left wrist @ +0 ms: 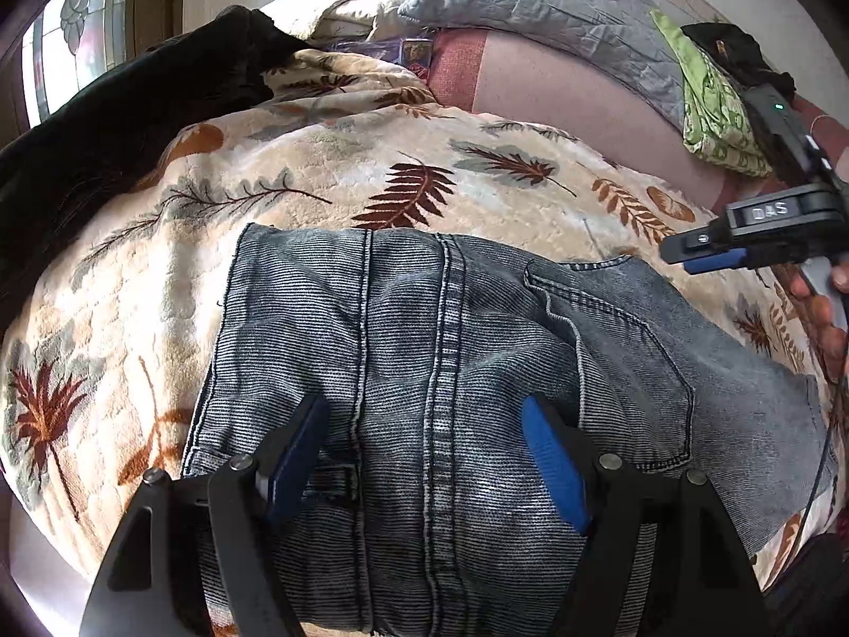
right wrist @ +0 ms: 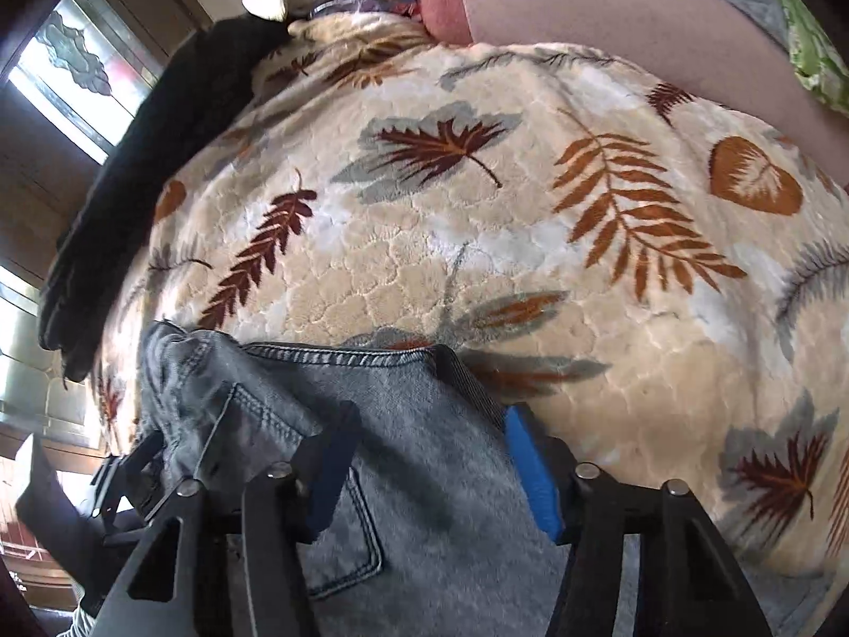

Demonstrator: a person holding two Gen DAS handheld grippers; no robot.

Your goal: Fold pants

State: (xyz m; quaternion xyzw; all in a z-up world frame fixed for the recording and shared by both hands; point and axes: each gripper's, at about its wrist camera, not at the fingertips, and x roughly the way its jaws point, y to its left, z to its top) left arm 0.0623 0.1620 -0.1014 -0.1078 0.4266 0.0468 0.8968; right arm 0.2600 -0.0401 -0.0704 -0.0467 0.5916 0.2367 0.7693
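Grey-blue denim pants (left wrist: 451, 371) lie folded on a cream leaf-print blanket (left wrist: 297, 180) on a bed. My left gripper (left wrist: 424, 424) is open just above the pants, its blue pads (left wrist: 552, 462) on either side of the centre seam. My right gripper (left wrist: 705, 255) shows at the right edge of the left wrist view, above the blanket beside the pants' pocket end. In the right wrist view the right gripper (right wrist: 430, 451) is open over the pants (right wrist: 414, 478), near their hemmed edge and back pocket (right wrist: 345, 531).
A dark garment (left wrist: 106, 127) lies at the blanket's left side, also in the right wrist view (right wrist: 148, 180). Grey quilted pillow (left wrist: 541, 5), green patterned cloth (left wrist: 711, 106) and pink sheet (left wrist: 573, 101) lie beyond. A window (left wrist: 69, 37) is at far left.
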